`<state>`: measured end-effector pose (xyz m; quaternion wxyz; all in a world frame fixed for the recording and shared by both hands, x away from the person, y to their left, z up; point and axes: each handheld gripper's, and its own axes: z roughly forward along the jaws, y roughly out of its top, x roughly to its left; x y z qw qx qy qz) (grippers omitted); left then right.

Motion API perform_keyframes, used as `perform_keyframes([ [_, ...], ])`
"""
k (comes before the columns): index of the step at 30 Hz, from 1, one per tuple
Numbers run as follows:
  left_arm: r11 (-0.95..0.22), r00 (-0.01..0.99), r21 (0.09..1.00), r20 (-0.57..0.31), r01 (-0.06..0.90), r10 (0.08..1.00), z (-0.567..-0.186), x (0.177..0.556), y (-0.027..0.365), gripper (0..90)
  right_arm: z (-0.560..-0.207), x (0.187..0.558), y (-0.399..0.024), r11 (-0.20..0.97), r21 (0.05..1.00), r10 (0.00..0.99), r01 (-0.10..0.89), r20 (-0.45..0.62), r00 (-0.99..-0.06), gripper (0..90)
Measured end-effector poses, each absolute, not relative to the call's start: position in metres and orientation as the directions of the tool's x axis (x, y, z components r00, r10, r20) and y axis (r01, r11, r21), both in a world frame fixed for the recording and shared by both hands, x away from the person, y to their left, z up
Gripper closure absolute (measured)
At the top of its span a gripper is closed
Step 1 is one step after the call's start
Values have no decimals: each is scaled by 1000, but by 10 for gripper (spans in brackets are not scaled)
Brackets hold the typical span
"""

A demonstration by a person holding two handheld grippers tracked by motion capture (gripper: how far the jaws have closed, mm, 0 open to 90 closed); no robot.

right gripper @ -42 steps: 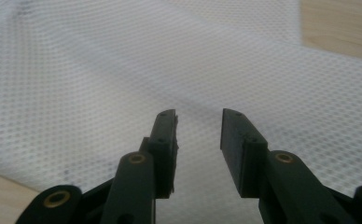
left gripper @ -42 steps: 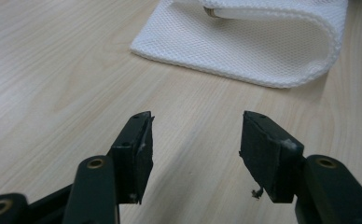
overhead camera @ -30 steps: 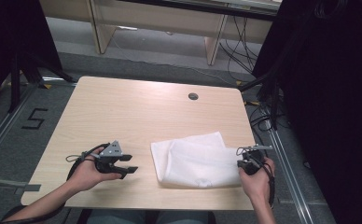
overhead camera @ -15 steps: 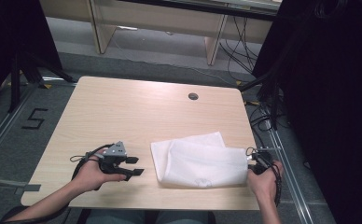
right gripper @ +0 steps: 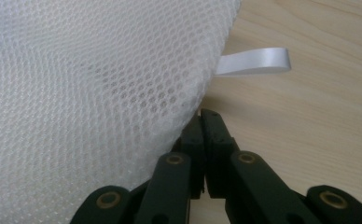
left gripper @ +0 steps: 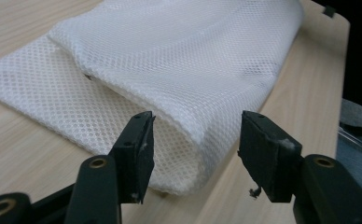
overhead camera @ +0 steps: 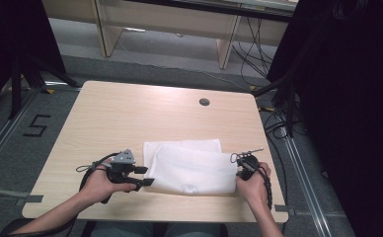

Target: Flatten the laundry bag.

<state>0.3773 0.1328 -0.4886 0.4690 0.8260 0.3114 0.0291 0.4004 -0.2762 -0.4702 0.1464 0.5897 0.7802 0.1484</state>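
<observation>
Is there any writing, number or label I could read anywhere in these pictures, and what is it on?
"5": a dark number marked on the grey floor, left of the table.
The white mesh bag carries no print that I can see, and its white ribbon loop is blank.
Neither the left gripper nor the right gripper shows any readable lettering.

The far half of the table (overhead camera: 130, 108) is bare wood, so you can pass there freely; a small round grommet (overhead camera: 204, 102) sits flat. Near you, the white mesh bag (overhead camera: 192, 165) fills the space between your hands. Your left gripper (overhead camera: 146, 176) has free wood on its left side.
</observation>
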Motion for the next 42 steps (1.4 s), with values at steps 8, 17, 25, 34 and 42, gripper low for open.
perform_keyframes([
  [8, -357, 740, 771, -211, 528, 638, -490, 388, 153, 473, -472, 418, -240, 348, 409, 933, 844, -67, -353, 880],
  [17, -328, 654, 771, -147, 546, 742, -482, 396, 181, 548, -470, 431, -195, 431, 401, 881, 808, 8, -474, 773],
  [25, -313, 676, 830, -101, 462, 730, -460, 387, 179, 686, -444, 437, -247, 335, 445, 932, 831, -25, -362, 721],
  [34, -538, 824, 728, -66, 426, 563, -473, 380, 126, 778, -431, 465, -196, 437, 517, 860, 736, 0, -510, 640],
  [42, -590, 845, 681, -81, 433, 528, -487, 385, 116, 777, -458, 496, -158, 509, 487, 806, 710, 18, -591, 507],
])
